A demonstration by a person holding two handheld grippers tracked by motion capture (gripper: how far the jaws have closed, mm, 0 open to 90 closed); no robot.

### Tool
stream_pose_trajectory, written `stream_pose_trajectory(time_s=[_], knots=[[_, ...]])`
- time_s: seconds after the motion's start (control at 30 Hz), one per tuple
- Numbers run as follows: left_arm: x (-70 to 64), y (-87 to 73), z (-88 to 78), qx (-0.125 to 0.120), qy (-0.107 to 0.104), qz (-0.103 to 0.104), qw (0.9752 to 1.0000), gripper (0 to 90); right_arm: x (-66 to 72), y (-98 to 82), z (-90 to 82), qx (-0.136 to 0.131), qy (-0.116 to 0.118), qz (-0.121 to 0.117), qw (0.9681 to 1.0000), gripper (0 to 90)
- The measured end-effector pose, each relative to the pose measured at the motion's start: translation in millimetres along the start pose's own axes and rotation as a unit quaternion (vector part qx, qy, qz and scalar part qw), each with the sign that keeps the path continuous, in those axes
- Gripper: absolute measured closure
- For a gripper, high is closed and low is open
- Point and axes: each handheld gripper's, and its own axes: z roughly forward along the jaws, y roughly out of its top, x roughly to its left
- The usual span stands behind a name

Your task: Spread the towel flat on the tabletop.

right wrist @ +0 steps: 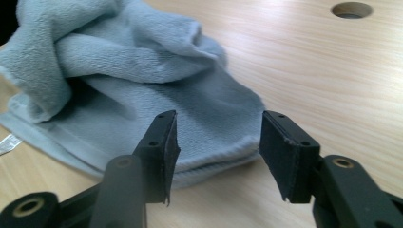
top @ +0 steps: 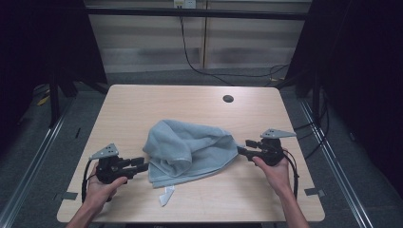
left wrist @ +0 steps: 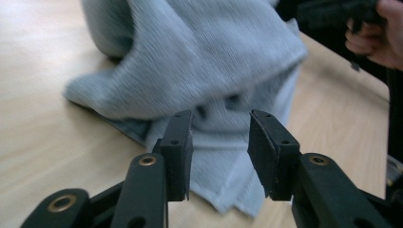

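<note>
The grey towel (top: 190,151) lies crumpled in the middle of the table (top: 142,102), soft and light I think, and the left tool (top: 140,165) and right tool (top: 243,147), both spread and empty, should pinch its layered edges.

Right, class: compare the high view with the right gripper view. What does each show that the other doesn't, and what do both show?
High view alone: both hands, the left gripper at the towel's left edge, the floor and a wall cable.

Right gripper view alone: close up, the right gripper is open, with the towel's layered edge between its jaws.

Both: the towel, its white label, the table and its hole.
</note>
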Motion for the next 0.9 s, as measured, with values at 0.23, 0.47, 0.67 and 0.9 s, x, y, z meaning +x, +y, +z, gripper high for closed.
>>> stream_pose_trajectory(time_s=[0.23, 0.47, 0.67, 0.9], knots=[[2.1, -13.4, 19.1, 0.049, -0.011, 0.007, 0.9987, 57.6, -4.6, -9.4, 23.1, 0.025, 0.035, 0.001, 0.9991, 48.9], [-2.3, -16.7, 27.7, 0.068, -0.003, 0.025, 0.9974, 46.0, 16.9, -6.1, 28.4, 0.022, 0.055, -0.034, 0.9977, 88.0], [-0.6, -17.9, 34.3, 0.074, 0.005, 0.029, 0.9968, 45.9, 19.2, -0.9, 28.8, 0.009, 0.075, -0.027, 0.9967, 90.0], [-10.6, -18.2, 37.1, 0.088, 0.032, 0.082, 0.9922, 54.2, 2.5, -4.0, 19.8, 0.012, 0.055, -0.014, 0.9983, 61.1]])
